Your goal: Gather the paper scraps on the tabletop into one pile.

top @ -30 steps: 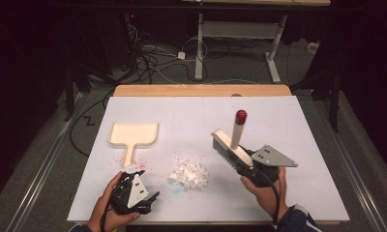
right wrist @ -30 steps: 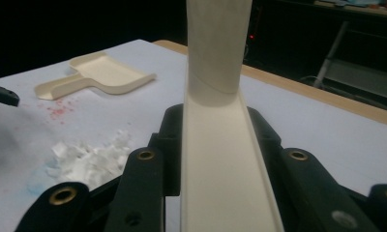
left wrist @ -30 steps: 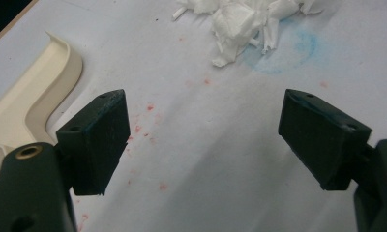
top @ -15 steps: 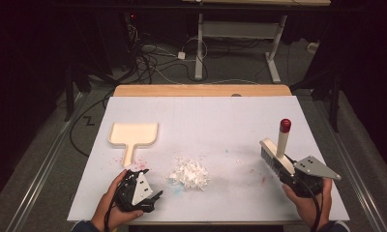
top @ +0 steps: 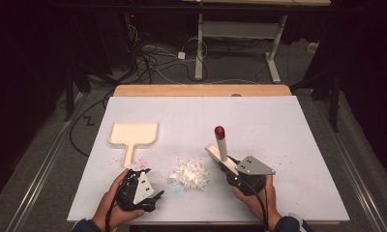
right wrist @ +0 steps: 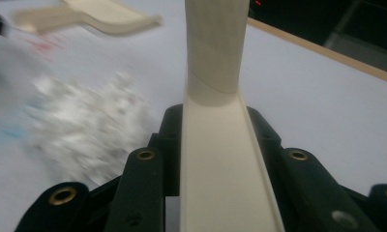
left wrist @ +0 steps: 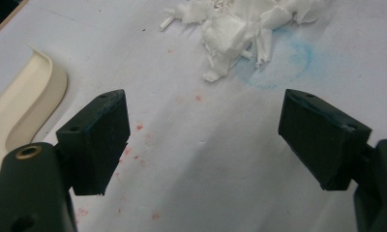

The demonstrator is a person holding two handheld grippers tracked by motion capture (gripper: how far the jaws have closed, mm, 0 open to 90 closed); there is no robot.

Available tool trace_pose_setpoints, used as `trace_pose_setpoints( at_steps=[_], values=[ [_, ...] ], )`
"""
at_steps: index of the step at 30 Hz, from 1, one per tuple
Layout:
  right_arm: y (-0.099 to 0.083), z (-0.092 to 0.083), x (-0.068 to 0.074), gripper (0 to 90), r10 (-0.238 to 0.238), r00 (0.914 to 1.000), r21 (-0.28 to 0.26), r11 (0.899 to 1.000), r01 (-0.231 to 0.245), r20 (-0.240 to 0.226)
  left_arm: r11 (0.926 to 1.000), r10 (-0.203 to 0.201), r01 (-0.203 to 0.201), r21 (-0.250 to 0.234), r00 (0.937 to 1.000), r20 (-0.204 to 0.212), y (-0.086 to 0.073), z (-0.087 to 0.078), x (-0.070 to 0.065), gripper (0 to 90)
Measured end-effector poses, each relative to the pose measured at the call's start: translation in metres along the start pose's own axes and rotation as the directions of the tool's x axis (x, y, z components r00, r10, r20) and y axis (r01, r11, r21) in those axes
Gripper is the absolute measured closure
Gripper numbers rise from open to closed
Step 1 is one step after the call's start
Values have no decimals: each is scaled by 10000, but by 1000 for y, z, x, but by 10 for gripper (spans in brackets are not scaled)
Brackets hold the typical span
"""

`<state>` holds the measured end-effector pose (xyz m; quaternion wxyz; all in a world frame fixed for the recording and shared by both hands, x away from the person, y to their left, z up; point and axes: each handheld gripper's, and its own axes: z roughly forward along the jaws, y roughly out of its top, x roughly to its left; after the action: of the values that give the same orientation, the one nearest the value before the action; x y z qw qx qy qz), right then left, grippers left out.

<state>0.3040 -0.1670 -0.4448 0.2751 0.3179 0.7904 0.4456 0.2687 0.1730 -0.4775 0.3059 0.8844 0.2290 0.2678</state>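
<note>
A cream brush with a red-tipped handle stands up from my right gripper, which is shut on its flat head just right of a pile of white paper scraps. In the right gripper view the brush runs up between the jaws of the right gripper, with the blurred scraps to its left. A cream dustpan lies at the left. My left gripper rests near the front edge, open. In its own view the left gripper has bare table between its jaws, with the scraps ahead and the dustpan at the left.
A white sheet covers the table, with a wooden strip along the far edge. Small red specks dot the sheet by the dustpan handle. Cables and a desk frame stand on the floor beyond.
My right gripper swung out to the right with the brush, then came back left and now sits beside the scraps. The left hand kept still.
</note>
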Motion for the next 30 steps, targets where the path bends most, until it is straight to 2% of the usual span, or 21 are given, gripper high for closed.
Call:
trace_pose_setpoints(
  at_steps=[1,3,4,6,7,8,9,11,15,17,18,19,20,21,23,24,26,28,30],
  values=[
    [3,0,3,681,34,9996,-139,9999,-38,-281,10000,-20,20,-20,10000,-7,0,0,0,178],
    [6,0,5,681,64,9990,-245,9997,-75,-452,10000,-52,52,-30,10000,7,-1,-1,1,178],
    [11,-6,6,681,6,9983,-570,9984,-39,-582,10000,-64,64,-9,10000,-5,-1,0,1,178],
    [13,-9,4,681,44,9986,-701,9975,-82,-531,10000,-45,45,-6,10000,5,-1,0,1,178],
    [15,-14,1,681,39,9987,-778,9969,-79,-515,10000,-27,27,-20,10000,-2,-1,-1,1,178],
    [17,-25,-12,680,196,9992,-876,9959,-226,-352,10000,-15,15,-32,10000,-9,-1,-1,1,178],
    [17,-25,-12,680,196,9992,-876,9959,-226,-352,10000,-25,25,-42,10000,-20,-1,-2,1,178],
    [17,-36,-23,680,298,9993,-829,9961,-317,-235,10000,-58,58,-65,10000,-41,-1,-2,1,178],
    [12,-73,-49,680,288,9990,-515,9983,-271,332,10000,-73,73,-64,10000,-18,-1,-1,2,178],
    [9,-97,-63,680,256,9991,-245,9994,-247,347,10000,-58,58,-59,10000,4,0,0,1,178],
    [2,-120,-77,680,374,9987,-95,9993,-371,352,10000,-54,54,-53,10000,15,0,0,1,178],
    [2,-120,-77,680,374,9987,-95,9993,-371,352,10000,-45,45,-39,10000,25,0,0,1,178],
    [-3,-131,-83,680,491,9983,122,9987,-495,329,10000,-21,21,-22,10000,33,1,0,1,178],
    [-15,-151,-92,681,671,9966,507,9963,-696,487,10000,-26,26,-27,10000,48,1,1,1,178],
    [-20,-155,-94,681,739,9960,690,9946,-772,492,10000,-23,23,-30,10000,61,2,2,1,178],
    [-25,-161,-95,681,681,9968,964,9927,-719,424,10000,-4,5,-23,10000,60,2,2,1,178],
    [-42,-175,-98,680,741,9971,1765,9814,-756,153,10000,35,-35,5,9999,94,2,2,0,178],
    [-45,-177,-98,680,731,9973,1879,9795,-730,64,10000,34,-34,41,9999,99,2,3,0,178],
    [-52,-182,-100,680,839,9961,1911,9777,-872,255,10000,14,-14,17,9999,107,2,3,0,178]
  ],
)
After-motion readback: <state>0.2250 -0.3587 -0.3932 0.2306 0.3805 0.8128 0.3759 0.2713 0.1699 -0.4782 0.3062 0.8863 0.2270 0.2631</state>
